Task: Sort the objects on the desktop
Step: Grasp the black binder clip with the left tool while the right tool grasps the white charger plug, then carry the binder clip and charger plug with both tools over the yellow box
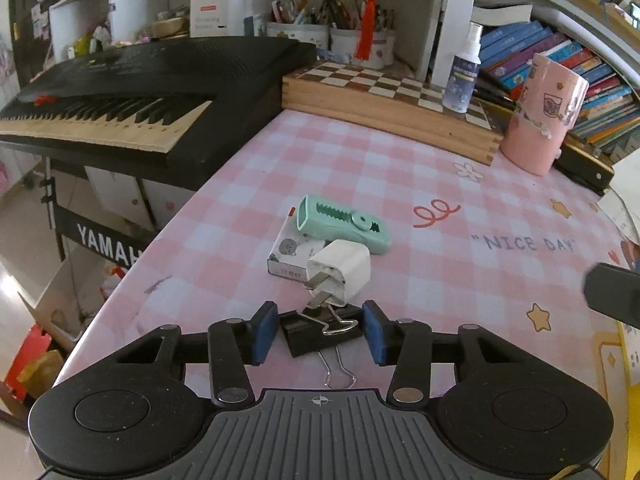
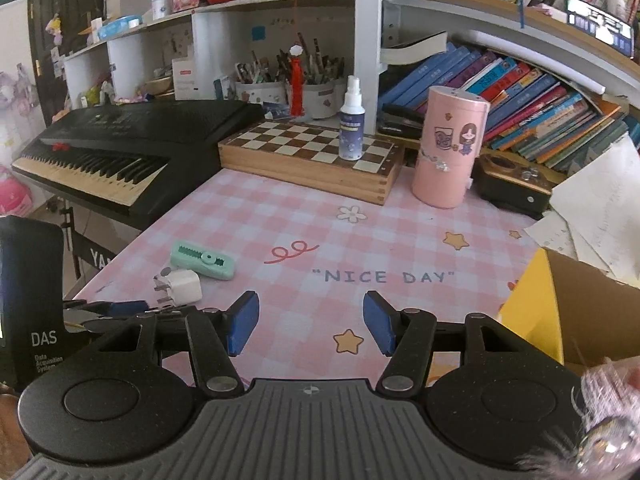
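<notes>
Binder clip [image 1: 320, 334], black, lies on the pink checked desk mat [image 1: 400, 184] between the left gripper [image 1: 321, 332] pads; small gaps both sides, not clamped. Right gripper [image 2: 311, 322] parted over bare mat, holding nothing. Just beyond the clip: white charger plug [image 1: 340, 270], then mint green correction tape [image 1: 344, 224] on a small box [image 1: 288, 256]. Farther back: chessboard box [image 1: 384, 100], pink cylinder [image 1: 540, 116].

charger [image 1: 344, 270] between binder clip [image 1: 320, 332] and stapler [image 1: 344, 224]

Right tongs [image 2: 310, 324] hover empty, parted, above the pink tablecloth [image 2: 400, 236].
</notes>
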Demonstrator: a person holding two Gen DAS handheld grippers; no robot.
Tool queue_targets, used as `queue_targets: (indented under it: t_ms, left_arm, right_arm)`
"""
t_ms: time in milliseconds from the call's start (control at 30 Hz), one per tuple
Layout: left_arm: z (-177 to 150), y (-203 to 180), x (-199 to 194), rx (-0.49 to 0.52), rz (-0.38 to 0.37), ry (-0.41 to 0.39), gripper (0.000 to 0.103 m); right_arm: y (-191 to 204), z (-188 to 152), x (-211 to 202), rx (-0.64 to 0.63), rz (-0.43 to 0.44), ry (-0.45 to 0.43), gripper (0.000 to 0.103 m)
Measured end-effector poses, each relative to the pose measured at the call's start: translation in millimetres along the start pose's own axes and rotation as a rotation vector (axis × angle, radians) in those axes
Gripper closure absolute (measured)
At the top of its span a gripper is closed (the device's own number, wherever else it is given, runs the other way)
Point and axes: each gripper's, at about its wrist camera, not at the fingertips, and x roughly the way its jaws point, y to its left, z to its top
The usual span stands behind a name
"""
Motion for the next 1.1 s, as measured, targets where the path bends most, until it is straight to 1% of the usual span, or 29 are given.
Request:
queue_targets:
  t_ms: [100, 200, 300, 400, 533, 667, 900, 933, 1000, 1033, 1100]
  left_arm:
    - [-2.5, 8.5, -6.2, 0.007, -0.014, 0.018, 0.059]
    - [-7.0, 21.9, -17.5, -0.008, -0.030, 0.037, 0.059]
    - [-12.3, 36.8, -32.9, -0.031, -0.039, 0.040, 0.059]
    - [-15.6, 51.0, -48.5, -0.061, -0.017, 0.029, 0.059]
    - [-14.2, 69.2, -64.0, -0.118, 0.023, 0.006, 0.059]
    - [-12.7, 80.1, -74.8, -0.151, 0.052, -0.014, 0.059]
    - [-12.9, 88.1, -84.3, -0.159, 0.076, -0.026, 0.059]
    - [-12.8, 89.2, -85.4, -0.161, 0.076, -0.027, 0.059]
    - [-13.3, 90.9, -88.5, -0.162, 0.076, -0.032, 0.059]
    - [-13.1, 91.3, -89.6, -0.162, 0.073, -0.034, 0.059]
    - [-11.8, 91.2, -91.8, -0.157, 0.061, -0.041, 0.059]
  right_arm:
    - [2.8, 3.2, 6.9, -0.002, 0.023, 0.006, 0.047]
    - [8.0, 6.0, 14.7, -0.005, 0.056, 0.012, 0.047]
    - [18.2, 8.1, 26.7, -0.017, 0.111, 0.041, 0.047]
    - [33.8, 8.9, 40.9, -0.058, 0.165, 0.077, 0.047]
    - [55.9, 8.3, 60.5, -0.116, 0.215, 0.101, 0.047]
    - [74.8, 8.4, 82.0, -0.162, 0.240, 0.117, 0.047]
    - [95.5, 3.8, 113.2, -0.285, 0.262, 0.147, 0.047]
    - [95.3, 2.6, 115.6, -0.290, 0.262, 0.149, 0.049]
    - [93.6, 1.4, 118.6, -0.286, 0.276, 0.152, 0.060]
    - [92.8, 1.5, 118.6, -0.281, 0.285, 0.155, 0.061]
    - [93.5, 2.0, 117.0, -0.286, 0.278, 0.159, 0.061]
